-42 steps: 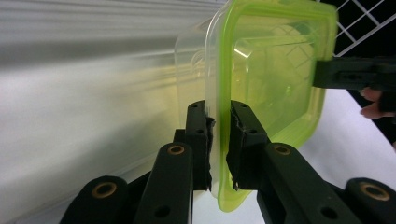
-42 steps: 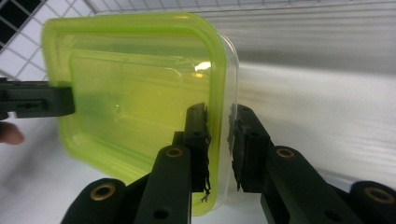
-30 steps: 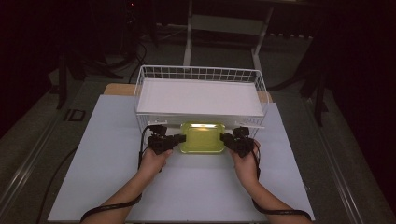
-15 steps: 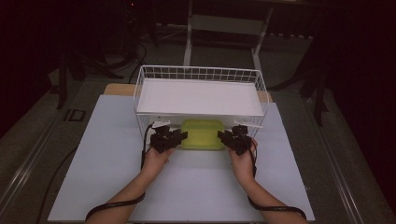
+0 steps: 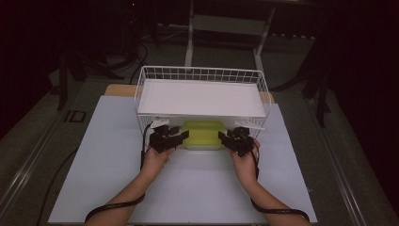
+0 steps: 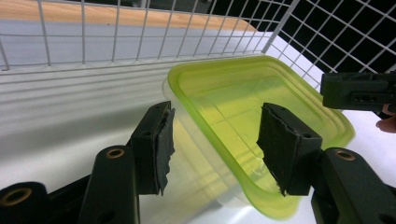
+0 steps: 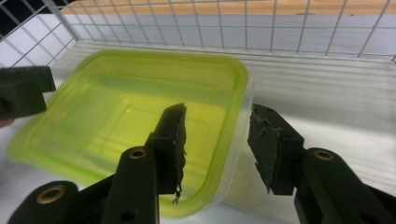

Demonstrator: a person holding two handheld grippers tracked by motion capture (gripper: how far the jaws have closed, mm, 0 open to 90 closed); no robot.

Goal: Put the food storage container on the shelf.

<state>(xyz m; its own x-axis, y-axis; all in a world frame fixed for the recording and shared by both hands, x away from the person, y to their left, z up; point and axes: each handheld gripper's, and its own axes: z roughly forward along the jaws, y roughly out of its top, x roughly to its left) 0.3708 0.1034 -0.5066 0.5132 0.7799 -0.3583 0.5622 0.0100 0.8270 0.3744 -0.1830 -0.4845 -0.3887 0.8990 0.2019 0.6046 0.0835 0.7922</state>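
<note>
A clear container with a yellow-green lid [image 5: 203,134] rests on the white mat, partly under the white board of a wire rack [image 5: 202,75]. My left gripper [image 5: 176,136] is at its left end and my right gripper [image 5: 227,138] at its right end. In the left gripper view the jaws [image 6: 219,147] straddle the lid's rim [image 6: 233,102] with gaps at both pads. The right gripper view shows the same: its jaws [image 7: 219,142] stand around the rim [image 7: 126,107] without pressing. Both grippers' jaws have just been opening, with the container's edge still between them.
The white board [image 5: 200,96] lies over the rack just above the container. Wire grid walls [image 6: 140,28] close the rack's back and sides. The white mat [image 5: 94,165] covers the table, with a wooden edge [image 5: 117,89] behind. Cables trail from both grippers.
Both hands pushed the container a little farther under the board, then both grippers' jaws opened off its ends. The container now sits still on the mat.
</note>
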